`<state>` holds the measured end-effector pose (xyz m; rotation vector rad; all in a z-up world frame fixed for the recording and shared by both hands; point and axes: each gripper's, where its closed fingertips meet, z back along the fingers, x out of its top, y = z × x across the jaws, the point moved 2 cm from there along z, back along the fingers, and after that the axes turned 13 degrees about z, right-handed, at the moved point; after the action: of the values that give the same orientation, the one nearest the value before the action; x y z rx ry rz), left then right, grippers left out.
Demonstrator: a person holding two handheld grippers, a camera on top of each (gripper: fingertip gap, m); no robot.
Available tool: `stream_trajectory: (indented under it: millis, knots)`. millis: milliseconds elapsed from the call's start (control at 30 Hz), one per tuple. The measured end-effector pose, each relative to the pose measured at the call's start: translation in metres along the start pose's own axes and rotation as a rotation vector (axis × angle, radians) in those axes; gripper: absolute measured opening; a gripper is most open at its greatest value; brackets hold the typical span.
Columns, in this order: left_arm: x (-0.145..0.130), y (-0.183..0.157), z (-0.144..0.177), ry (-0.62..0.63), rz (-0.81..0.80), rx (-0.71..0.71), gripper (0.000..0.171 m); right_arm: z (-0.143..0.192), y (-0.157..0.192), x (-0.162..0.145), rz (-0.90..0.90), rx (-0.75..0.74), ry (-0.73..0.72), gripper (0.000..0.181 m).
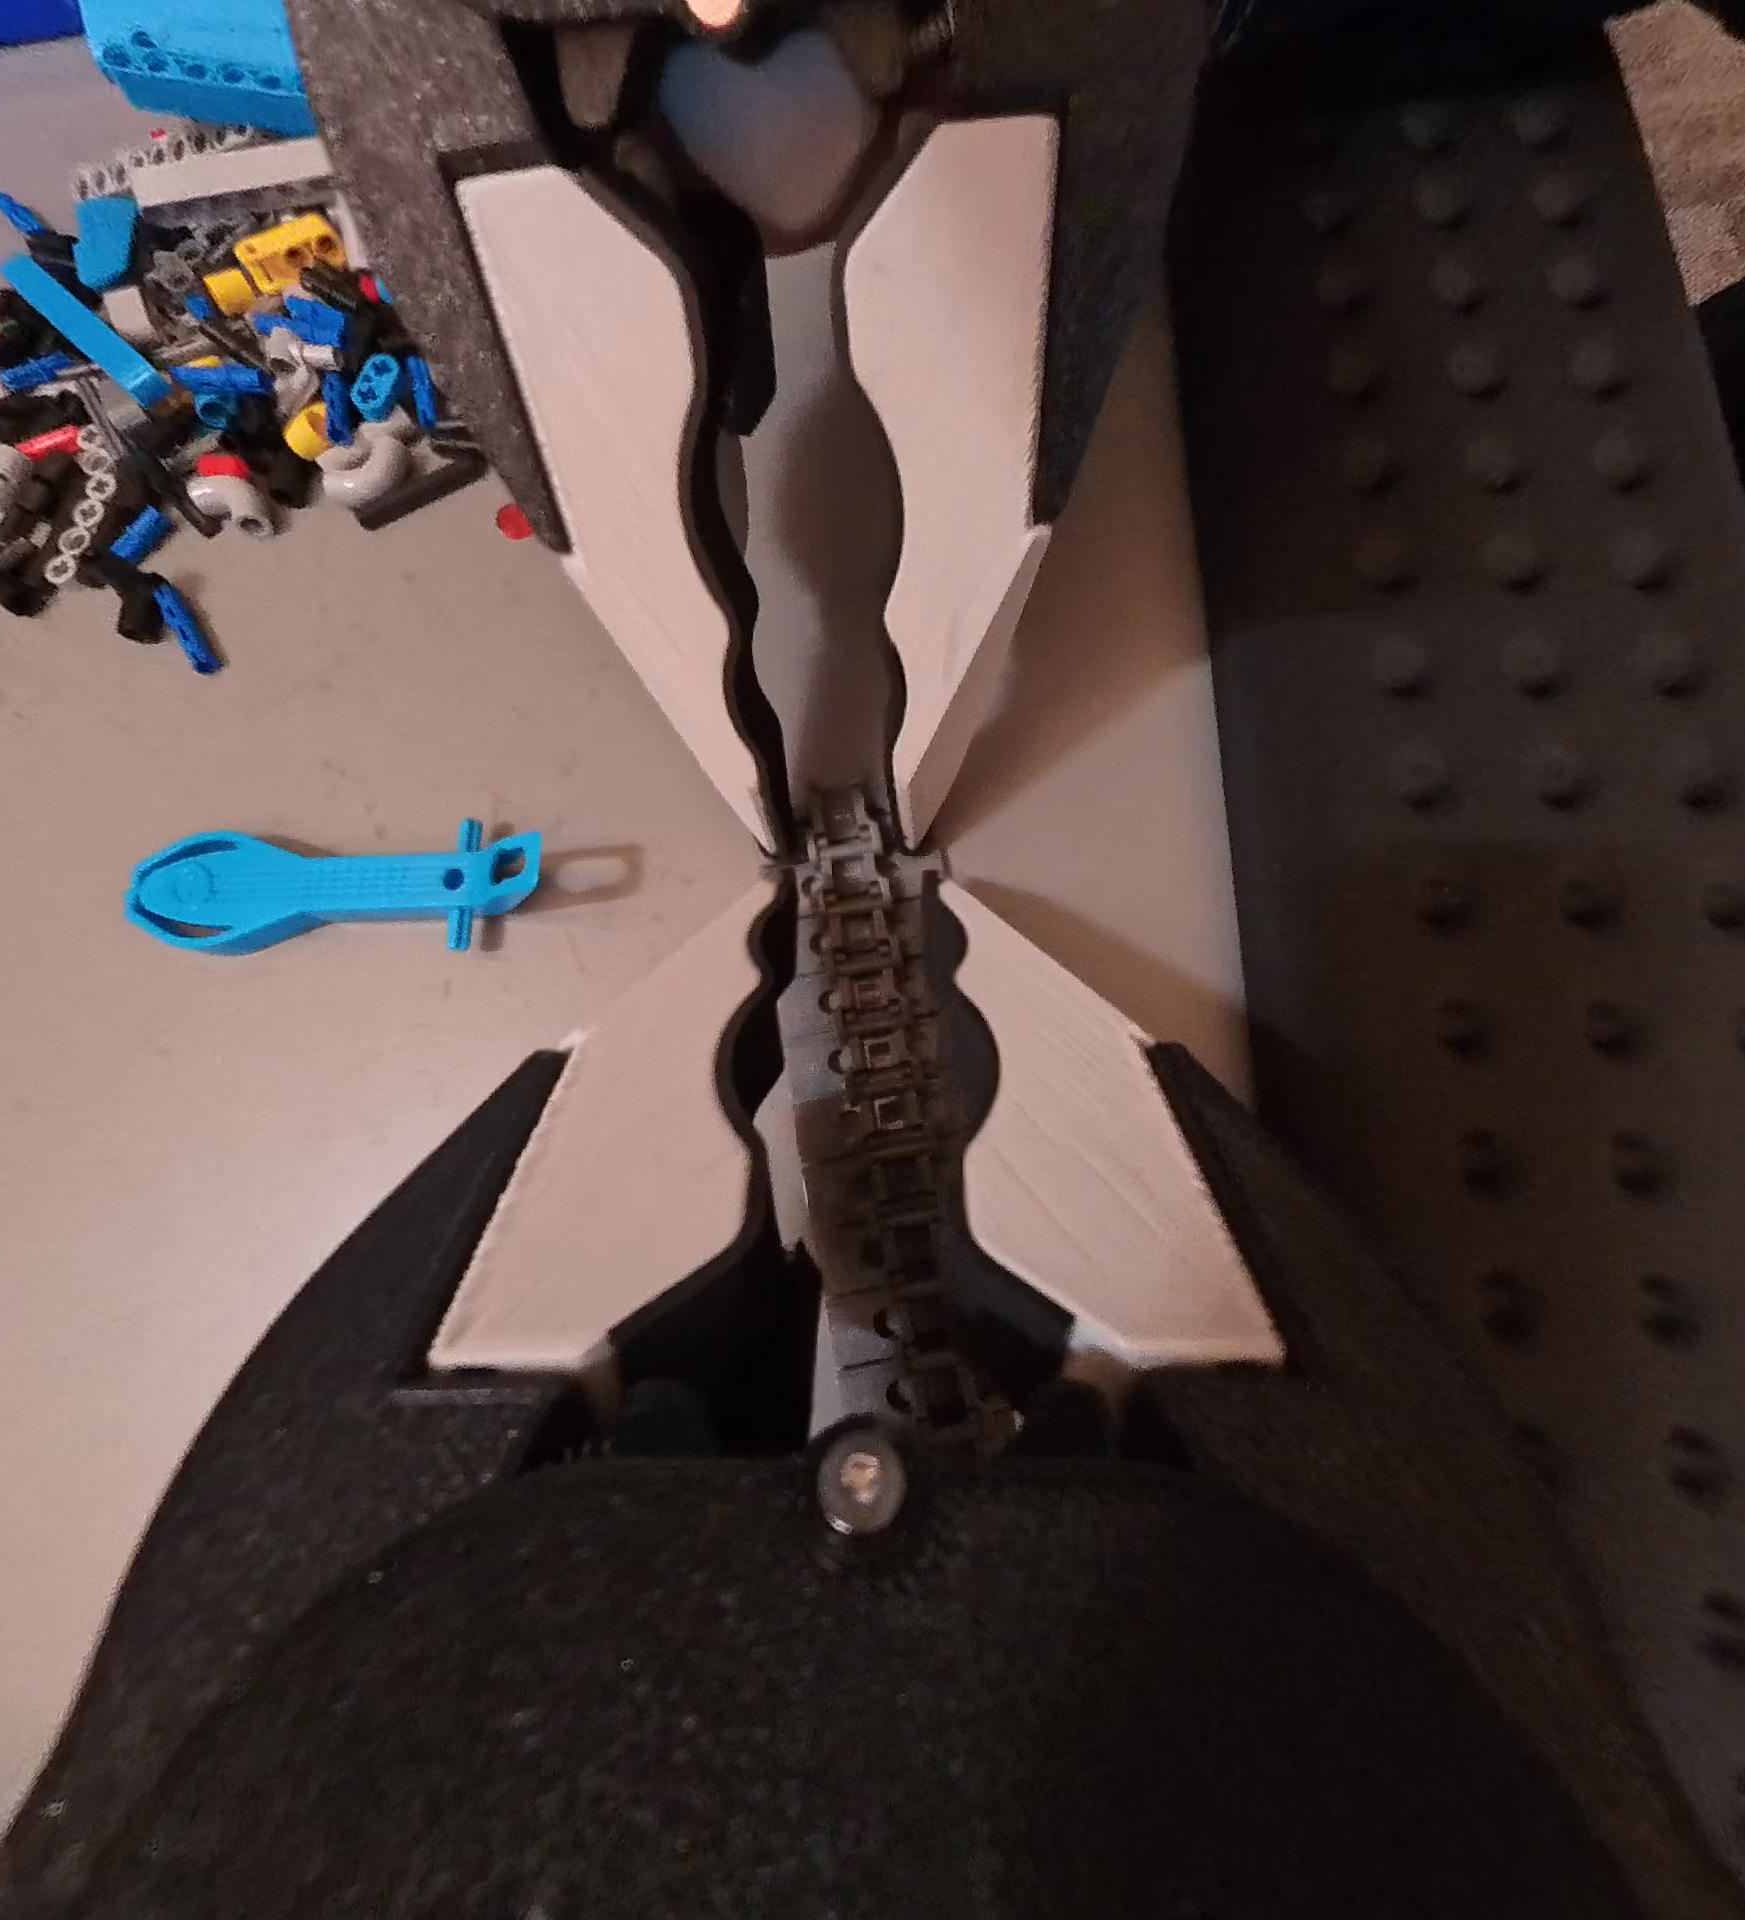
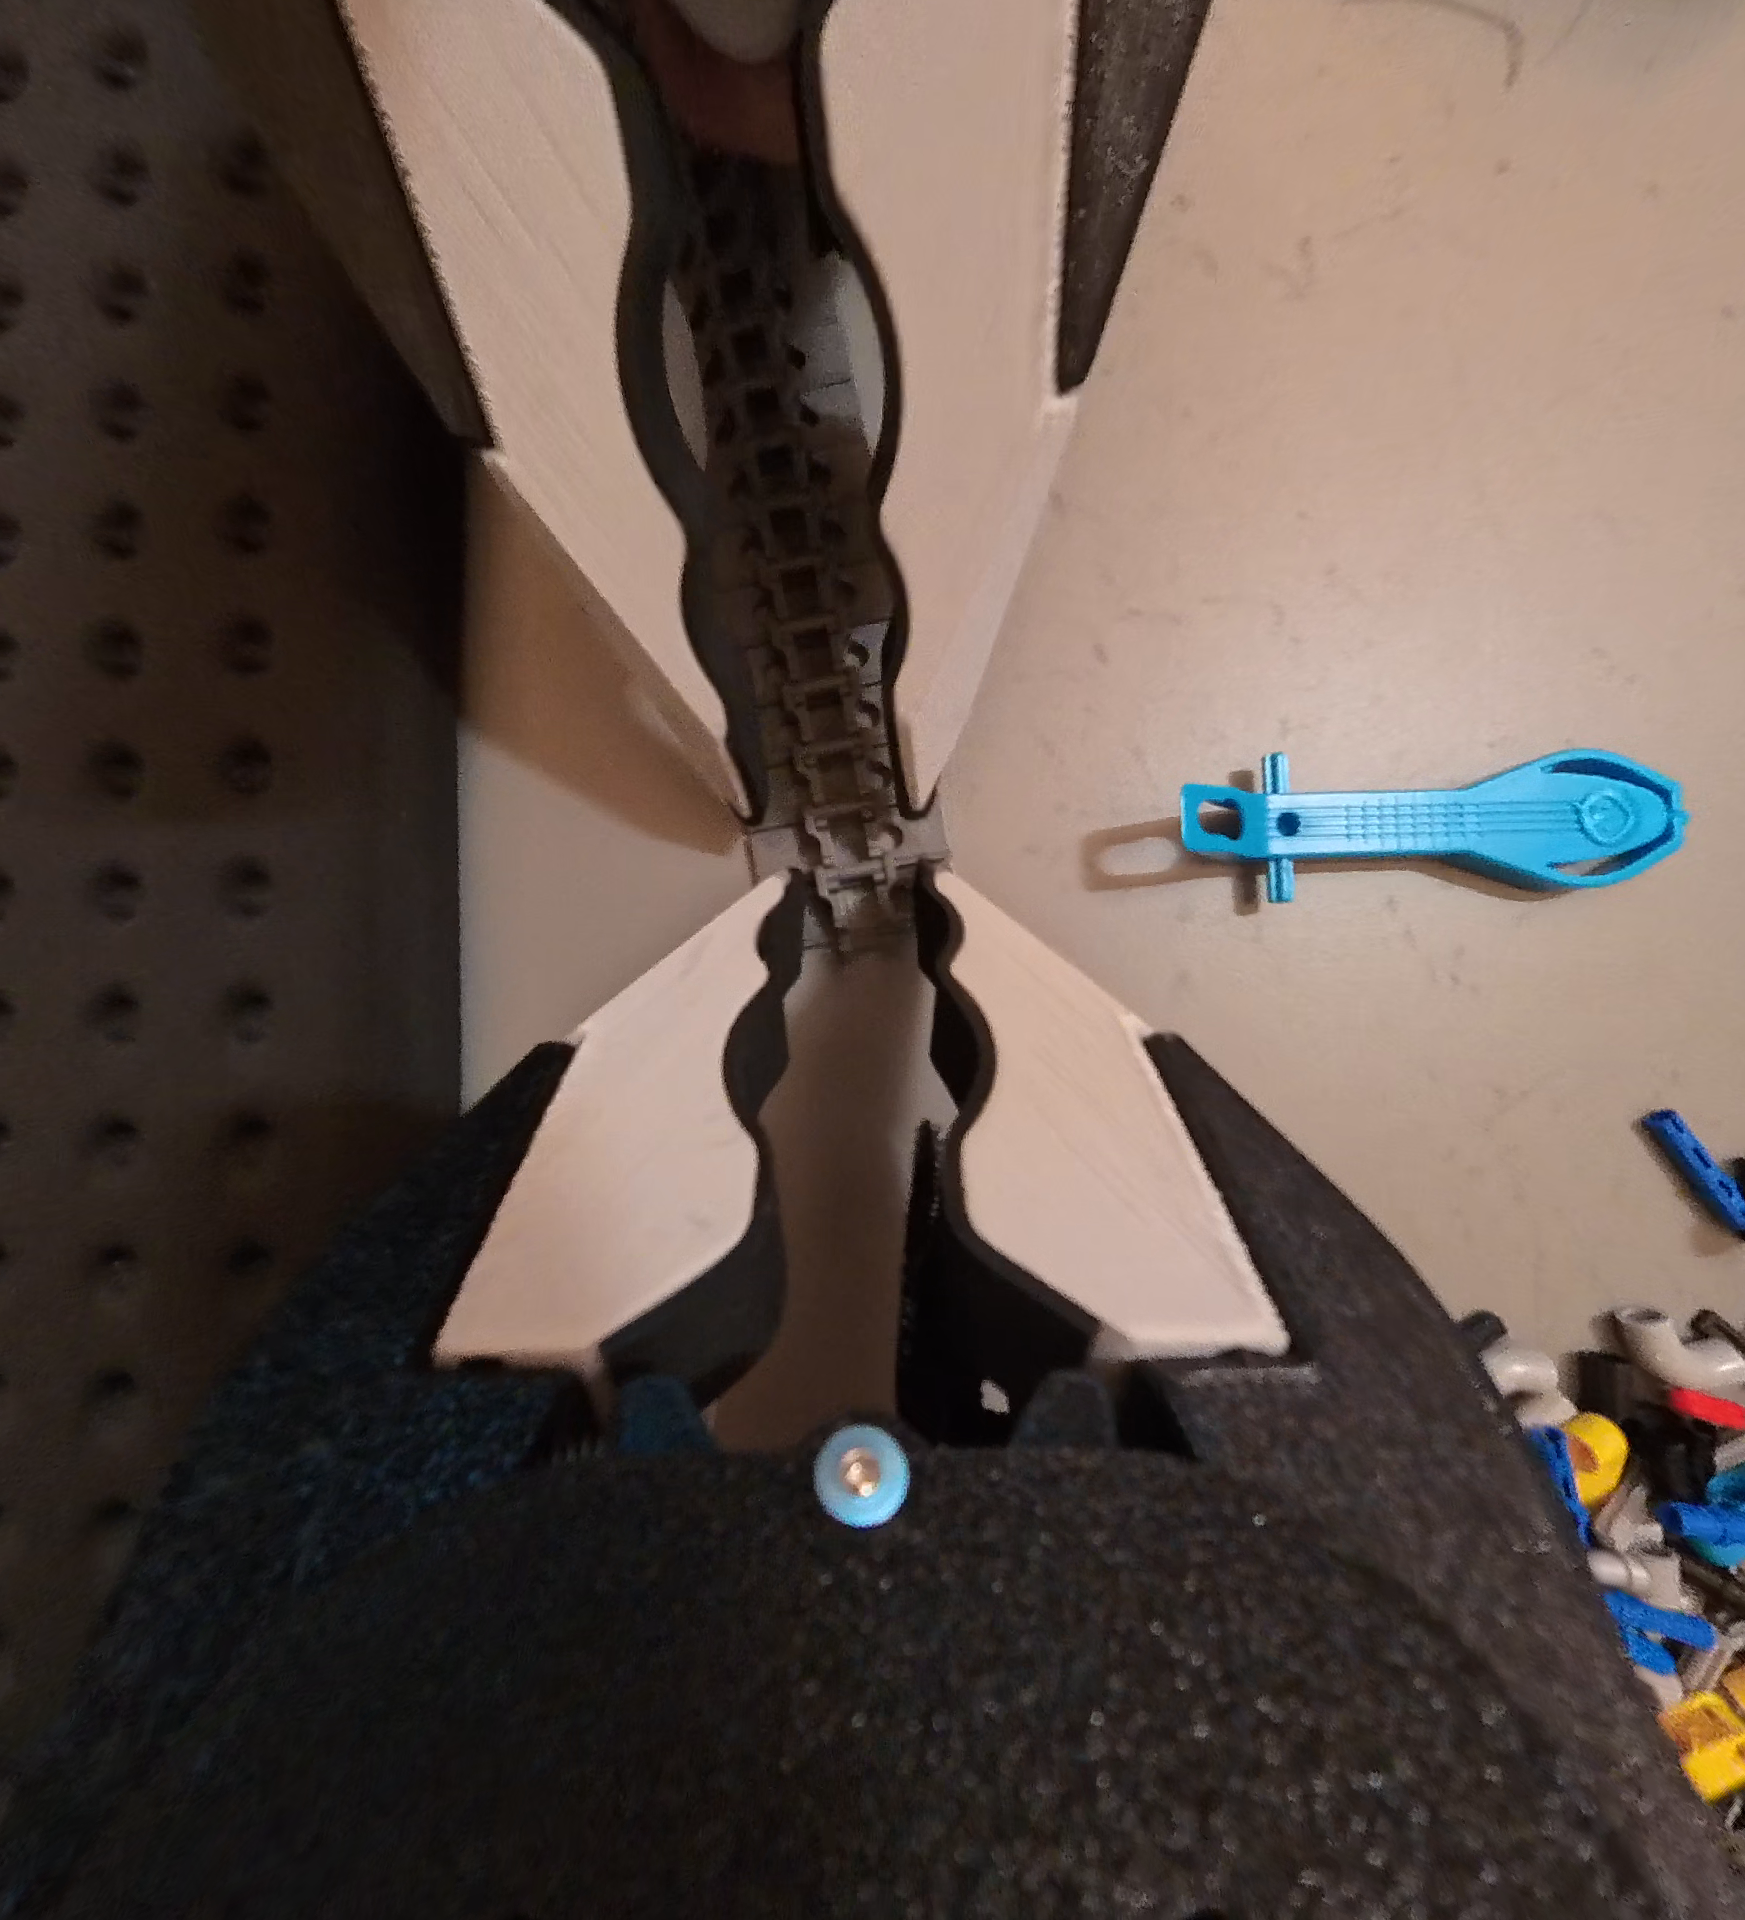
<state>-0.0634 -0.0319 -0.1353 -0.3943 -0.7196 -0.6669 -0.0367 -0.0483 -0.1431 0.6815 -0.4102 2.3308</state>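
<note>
Between both hand-held grippers, grey chain-and-beam piece

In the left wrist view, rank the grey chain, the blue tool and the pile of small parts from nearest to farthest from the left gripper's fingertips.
1. Grey chain: clamped between the left gripper fingertips, with the right gripper gripping its far end.
2. Blue tool: flat on the table, to the left.
3. Pile of small parts: far upper left.

Left gripper and right gripper: speckled black bodies, cream wedge fingers edged with wavy black pads, one screw centred at each base.
</note>
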Motion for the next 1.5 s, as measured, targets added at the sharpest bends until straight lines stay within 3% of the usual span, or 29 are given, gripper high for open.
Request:
stream_trajectory:
  millis: [333, 467, 533, 600, 700, 767, 867, 933, 1100, 1200, 1500]
  knots:
    - [0.000, 0.000, -0.011, 0.006, -0.014, 0.015, 0.013, 0.014, -0.003, -0.011, -0.163, -0.063, -0.169, 0.033]
    - [0.007, 0.006, -0.007, -0.049, -0.074, 0.075, 0.013, 0.021, -0.006, -0.016, -0.364, -0.040, -0.300, 0.034]
    - [0.014, 0.006, -0.002, -0.104, -0.096, 0.086, 0.013, 0.017, -0.005, -0.020, -0.448, -0.012, -0.322, 0.045]
    - [0.019, 0.005, 0.001, -0.141, -0.128, 0.098, 0.013, 0.018, -0.004, -0.013, -0.481, 0.022, -0.369, 0.044]
    - [0.016, 0.008, -0.001, -0.127, -0.148, 0.129, 0.013, 0.030, -0.008, 0.000, -0.509, 0.028, -0.492, 0.019]
    - [0.015, 0.009, -0.002, -0.125, -0.151, 0.130, 0.013, 0.029, -0.008, -0.001, -0.545, 0.067, -0.501, 0.003]
    - [0.015, 0.010, -0.003, -0.122, -0.161, 0.143, 0.013, 0.026, -0.009, -0.002, -0.552, 0.050, -0.492, 0.000]
    - [0.013, 0.012, -0.004, -0.114, -0.169, 0.158, 0.013, 0.024, -0.015, -0.007, -0.576, -0.004, -0.445, 0.016]
    - [0.016, 0.016, -0.002, -0.123, -0.194, 0.213, 0.013, 0.026, -0.019, -0.007, -0.681, 0.024, -0.465, 0.020]
    - [0.017, 0.021, 0.000, -0.115, -0.220, 0.266, 0.013, 0.035, -0.019, 0.000, -0.724, 0.042, -0.505, 0.032]
    - [0.014, 0.029, -0.003, -0.065, -0.300, 0.391, 0.013, 0.020, -0.031, 0.006, -0.823, -0.063, -0.484, 0.024]
